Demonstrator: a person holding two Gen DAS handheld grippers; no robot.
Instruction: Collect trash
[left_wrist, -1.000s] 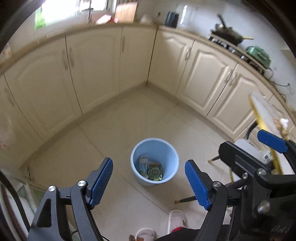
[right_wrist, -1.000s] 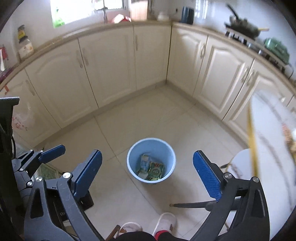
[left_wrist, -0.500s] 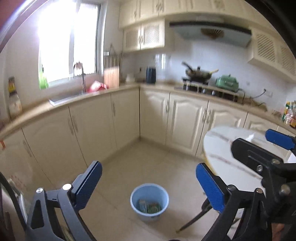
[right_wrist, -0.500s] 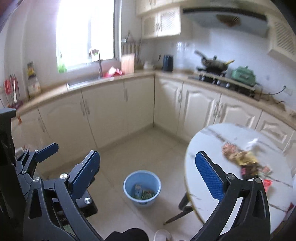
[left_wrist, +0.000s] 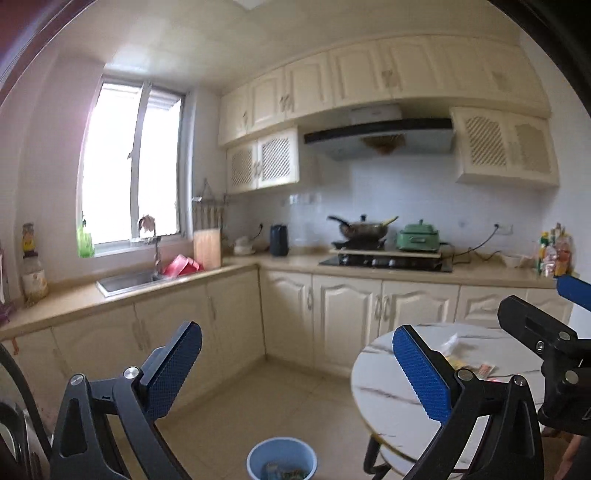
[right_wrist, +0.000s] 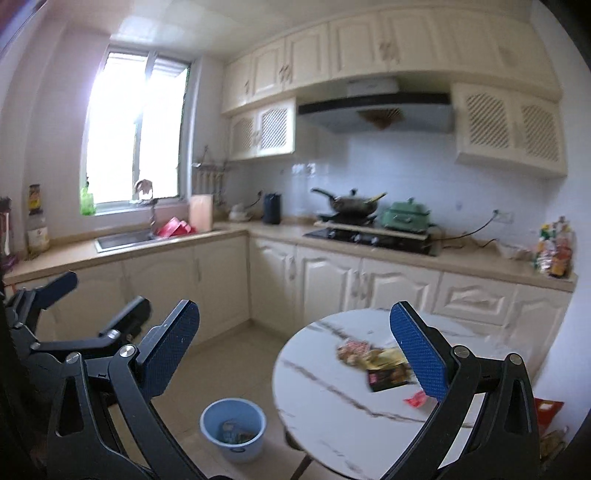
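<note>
A light blue bin (right_wrist: 233, 428) stands on the tiled floor with wrappers inside; it also shows at the bottom edge as the bin (left_wrist: 281, 458). On the round marble table (right_wrist: 332, 406) lies a heap of snack wrappers (right_wrist: 373, 354), a dark packet (right_wrist: 389, 378) and a small red wrapper (right_wrist: 415, 398). My right gripper (right_wrist: 295, 343) is open and empty, raised above the table's left edge. My left gripper (left_wrist: 295, 369) is open and empty too, held over the floor left of the table (left_wrist: 388, 398). The other gripper's fingers (left_wrist: 574, 290) show at the right.
Cream cabinets run along two walls with a sink (left_wrist: 127, 282) under the window and a stove with a wok (left_wrist: 364, 227) and green pot (left_wrist: 419, 236). Bottles and packets (right_wrist: 556, 247) stand on the counter's right end. An orange packet (right_wrist: 546, 408) lies beyond the table's right edge.
Both grippers have swung up from pointing down at the bin to facing level across the kitchen. The bin has dropped to the bottom of both views and the table with wrappers has come into sight.
</note>
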